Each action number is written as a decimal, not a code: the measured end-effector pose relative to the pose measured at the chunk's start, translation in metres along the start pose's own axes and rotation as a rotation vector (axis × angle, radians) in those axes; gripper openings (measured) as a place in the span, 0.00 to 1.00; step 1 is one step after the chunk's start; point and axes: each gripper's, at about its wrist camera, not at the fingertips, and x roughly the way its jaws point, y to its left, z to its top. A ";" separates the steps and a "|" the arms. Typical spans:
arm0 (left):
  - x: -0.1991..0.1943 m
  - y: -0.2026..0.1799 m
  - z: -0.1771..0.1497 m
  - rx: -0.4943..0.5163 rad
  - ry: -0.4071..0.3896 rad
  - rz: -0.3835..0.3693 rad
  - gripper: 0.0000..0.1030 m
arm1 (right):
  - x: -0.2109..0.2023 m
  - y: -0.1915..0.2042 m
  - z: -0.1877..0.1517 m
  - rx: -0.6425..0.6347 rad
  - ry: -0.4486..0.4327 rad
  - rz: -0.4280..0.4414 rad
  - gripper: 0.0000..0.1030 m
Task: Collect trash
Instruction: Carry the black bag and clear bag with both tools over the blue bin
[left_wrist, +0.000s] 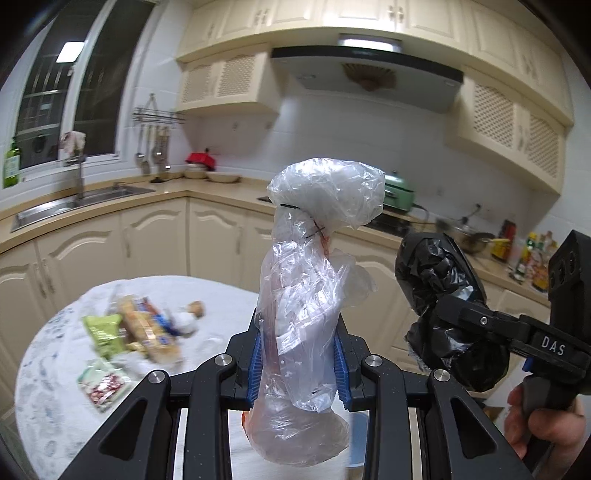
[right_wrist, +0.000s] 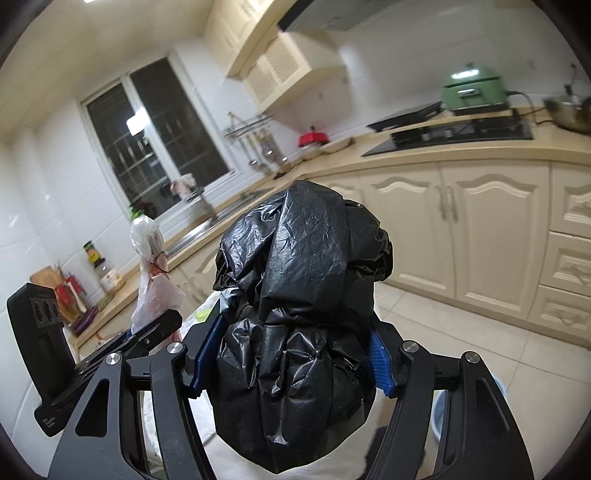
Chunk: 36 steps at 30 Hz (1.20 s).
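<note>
My left gripper (left_wrist: 300, 363) is shut on a crumpled clear plastic bag (left_wrist: 314, 266) that stands up between its blue pads, above the table. My right gripper (right_wrist: 293, 356) is shut on a wadded black plastic bag (right_wrist: 299, 295). In the left wrist view the right gripper (left_wrist: 491, 325) with the black bag (left_wrist: 439, 295) is to the right. In the right wrist view the clear bag (right_wrist: 151, 273) and left gripper (right_wrist: 147, 332) are to the left. More trash lies on the round table (left_wrist: 44, 387): a green wrapper (left_wrist: 103, 332), snack packets (left_wrist: 147, 328) and a red-printed wrapper (left_wrist: 103, 386).
A blue bin (right_wrist: 443, 410) stands on the tiled floor below the grippers, also at the bottom of the left wrist view (left_wrist: 358, 439). Cream kitchen cabinets (right_wrist: 461, 221), a sink (left_wrist: 74, 203), a hob (right_wrist: 461, 133) and a green appliance (right_wrist: 474, 90) ring the room.
</note>
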 end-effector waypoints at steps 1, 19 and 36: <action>0.003 -0.004 0.000 0.006 0.002 -0.013 0.28 | -0.005 -0.006 0.001 0.006 -0.008 -0.012 0.66; 0.170 -0.095 -0.010 0.099 0.323 -0.229 0.28 | -0.023 -0.212 -0.040 0.288 0.046 -0.279 0.66; 0.343 -0.117 -0.034 0.113 0.595 -0.152 0.74 | 0.078 -0.343 -0.116 0.516 0.266 -0.350 0.85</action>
